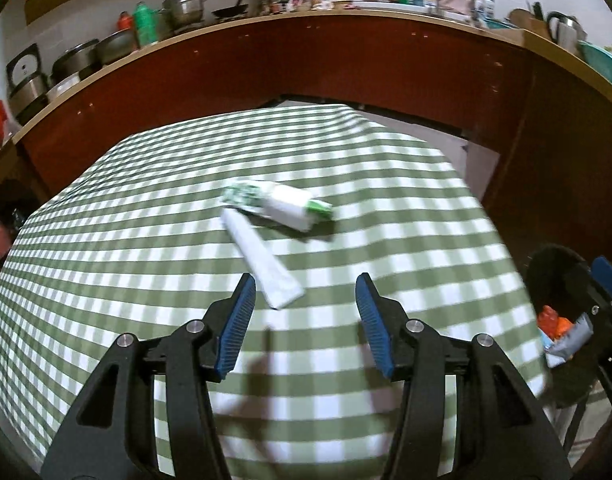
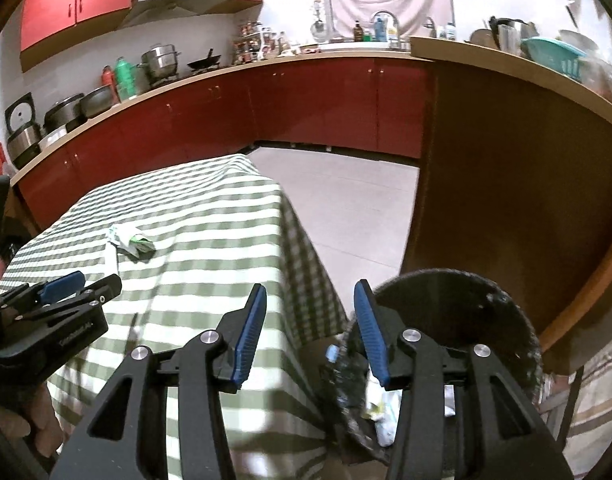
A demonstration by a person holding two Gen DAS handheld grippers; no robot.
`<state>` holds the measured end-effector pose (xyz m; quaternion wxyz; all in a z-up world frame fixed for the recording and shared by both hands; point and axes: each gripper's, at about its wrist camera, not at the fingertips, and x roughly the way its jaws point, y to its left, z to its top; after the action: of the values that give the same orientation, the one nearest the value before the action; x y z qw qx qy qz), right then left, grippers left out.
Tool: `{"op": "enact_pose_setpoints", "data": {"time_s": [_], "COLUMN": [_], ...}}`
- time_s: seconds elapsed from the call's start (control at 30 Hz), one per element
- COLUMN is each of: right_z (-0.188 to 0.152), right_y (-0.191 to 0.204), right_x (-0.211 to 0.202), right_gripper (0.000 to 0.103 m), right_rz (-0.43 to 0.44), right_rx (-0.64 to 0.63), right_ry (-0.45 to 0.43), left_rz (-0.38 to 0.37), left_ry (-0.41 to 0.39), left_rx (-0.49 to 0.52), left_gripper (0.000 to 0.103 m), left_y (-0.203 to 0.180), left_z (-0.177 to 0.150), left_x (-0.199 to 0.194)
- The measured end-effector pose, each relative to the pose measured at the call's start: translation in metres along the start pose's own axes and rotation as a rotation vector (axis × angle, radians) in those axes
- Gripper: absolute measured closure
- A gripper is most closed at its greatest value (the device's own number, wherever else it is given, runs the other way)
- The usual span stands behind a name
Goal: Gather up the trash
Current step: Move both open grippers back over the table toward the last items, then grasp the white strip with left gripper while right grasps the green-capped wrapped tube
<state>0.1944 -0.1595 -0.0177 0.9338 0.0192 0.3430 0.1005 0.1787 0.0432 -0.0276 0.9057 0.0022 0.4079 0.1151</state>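
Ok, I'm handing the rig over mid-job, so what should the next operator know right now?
Left gripper: open, empty, above the checked tablecloth.
Right gripper: open, empty, at the black trash bin by the table edge.
Done: some wrappers are already in the bin.
Left: the green-and-white crumpled wrapper and the white paper sleeve, touching, mid-table.

A green-and-white gingham tablecloth (image 1: 346, 184) is seen across the table. At its centre a white wrapper printed in green (image 1: 278, 202) is shown, with a plain white paper strip (image 1: 262, 260) at its 6 o'clock. Blue pads are carried on black gripper fingers (image 1: 238, 320). Red cabinet doors (image 2: 314, 100) are seen at 12 o'clock, under a tan countertop (image 2: 210, 74)
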Motion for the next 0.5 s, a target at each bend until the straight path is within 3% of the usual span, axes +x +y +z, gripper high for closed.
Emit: {"op": "enact_pose_setpoints", "data": {"time_s": [0.4, 0.5], "right_z": [0.023, 0.026], "right_y": [0.050, 0.059], "right_x": [0.033, 0.040], "right_gripper": [0.054, 0.053], "right_rz": [0.066, 0.074], "right_rx": [-0.075, -0.093], "right_ry": [0.019, 0.030], "left_rz": [0.025, 0.010], "left_ry": [0.074, 0.073], "left_rx": [-0.054, -0.056], "left_gripper": [0.052, 0.046], "left_y": [0.036, 0.044], "left_z": [0.016, 0.018], "left_x": [0.044, 0.051]}}
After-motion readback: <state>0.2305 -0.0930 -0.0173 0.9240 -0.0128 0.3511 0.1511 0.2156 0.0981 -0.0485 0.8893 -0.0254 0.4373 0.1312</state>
